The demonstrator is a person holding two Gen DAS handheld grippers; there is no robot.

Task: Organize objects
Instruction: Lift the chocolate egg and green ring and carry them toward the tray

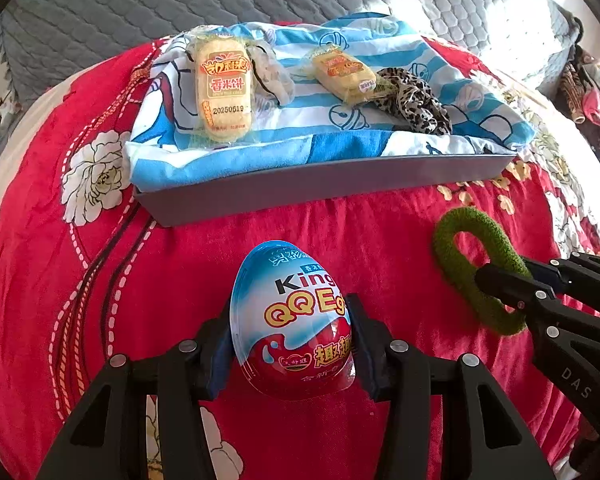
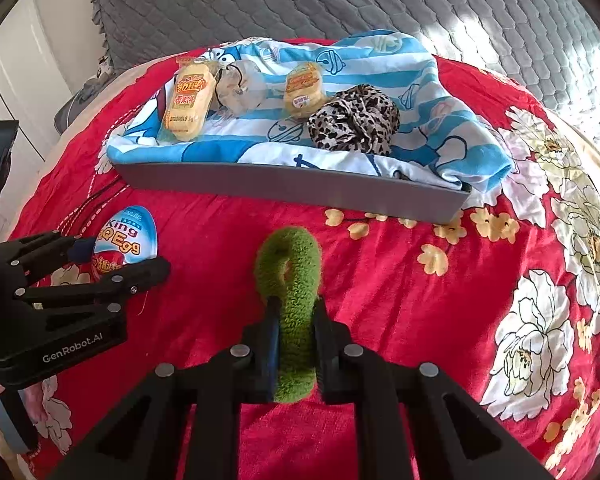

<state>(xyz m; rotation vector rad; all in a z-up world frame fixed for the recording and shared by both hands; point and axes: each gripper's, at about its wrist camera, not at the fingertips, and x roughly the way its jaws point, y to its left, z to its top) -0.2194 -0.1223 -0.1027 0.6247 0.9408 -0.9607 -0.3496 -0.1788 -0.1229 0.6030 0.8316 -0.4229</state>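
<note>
My left gripper (image 1: 290,344) is shut on a blue-and-red QQ Egg (image 1: 292,312), held over the red bedspread; it also shows in the right wrist view (image 2: 126,240). My right gripper (image 2: 296,340) is shut on a green fuzzy hair tie (image 2: 294,300), which also shows in the left wrist view (image 1: 476,268). Ahead stands a grey tray (image 1: 320,188) lined with a blue-and-white cloth. On the cloth lie two yellow rice cracker packs (image 1: 224,92) (image 1: 346,74), a pale hair tie (image 1: 272,76) and a leopard-print scrunchie (image 1: 412,100).
The red flowered bedspread (image 2: 420,300) covers the bed around the tray. A grey quilted cover (image 2: 300,0) lies behind it. Clothes (image 1: 592,96) lie at the far right of the left wrist view.
</note>
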